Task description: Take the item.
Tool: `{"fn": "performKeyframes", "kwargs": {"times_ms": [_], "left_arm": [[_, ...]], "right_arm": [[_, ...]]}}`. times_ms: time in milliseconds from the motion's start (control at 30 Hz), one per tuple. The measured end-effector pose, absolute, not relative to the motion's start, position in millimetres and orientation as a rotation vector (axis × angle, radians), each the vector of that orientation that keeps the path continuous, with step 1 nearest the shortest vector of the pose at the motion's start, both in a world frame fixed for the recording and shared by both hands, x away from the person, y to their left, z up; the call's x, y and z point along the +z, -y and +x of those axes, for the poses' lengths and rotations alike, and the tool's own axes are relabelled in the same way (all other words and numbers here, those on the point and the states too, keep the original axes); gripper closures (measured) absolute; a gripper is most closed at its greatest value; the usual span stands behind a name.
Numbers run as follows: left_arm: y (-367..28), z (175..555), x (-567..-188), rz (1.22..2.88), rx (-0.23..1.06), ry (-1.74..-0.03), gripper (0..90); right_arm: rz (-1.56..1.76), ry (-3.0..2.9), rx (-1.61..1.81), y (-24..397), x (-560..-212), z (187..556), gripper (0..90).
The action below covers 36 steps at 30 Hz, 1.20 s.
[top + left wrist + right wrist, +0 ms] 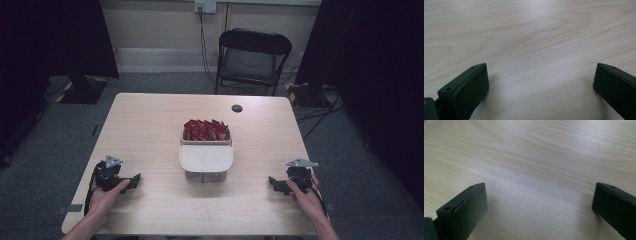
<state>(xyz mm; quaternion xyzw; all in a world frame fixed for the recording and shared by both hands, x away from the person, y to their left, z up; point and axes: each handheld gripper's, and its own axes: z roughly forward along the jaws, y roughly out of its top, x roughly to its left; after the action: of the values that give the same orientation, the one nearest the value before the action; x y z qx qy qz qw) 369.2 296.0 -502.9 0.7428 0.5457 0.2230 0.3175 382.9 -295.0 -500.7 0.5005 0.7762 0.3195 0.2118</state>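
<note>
On table, left claw and right claw spread wide, released, gripping nothing, bare wood between jaws.

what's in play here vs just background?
In play:
- left gripper, jaws open, on the table
- right gripper, jaws open
- container mid-table, nearest both
- red packets in its far section

Background:
- folding chair
- wall socket
</note>
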Motion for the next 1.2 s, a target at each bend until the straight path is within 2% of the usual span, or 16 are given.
{"fn": "performKeyframes", "kwargs": {"times_ms": [233,367,533,1200], "left_arm": [[-295.8,369.4,-502.7,1.957,0.586,-1.438,0.0],[-296.4,370.1,-498.2,1.96,0.571,-1.475,4.4],[-297.6,370.8,-496.0,1.961,0.583,-1.479,14.4],[-292.7,369.2,-484.5,1.964,0.628,-1.356,19.1]], "right_arm": [[1.39,-2.157,0.887,295.0,-500.7,382.9,0.0],[1.392,-2.155,0.886,294.8,-500.7,382.7,0.0],[1.393,-2.155,0.886,294.8,-500.6,382.7,0.0],[1.393,-2.155,0.886,294.8,-500.6,382.7,0.0]]}}
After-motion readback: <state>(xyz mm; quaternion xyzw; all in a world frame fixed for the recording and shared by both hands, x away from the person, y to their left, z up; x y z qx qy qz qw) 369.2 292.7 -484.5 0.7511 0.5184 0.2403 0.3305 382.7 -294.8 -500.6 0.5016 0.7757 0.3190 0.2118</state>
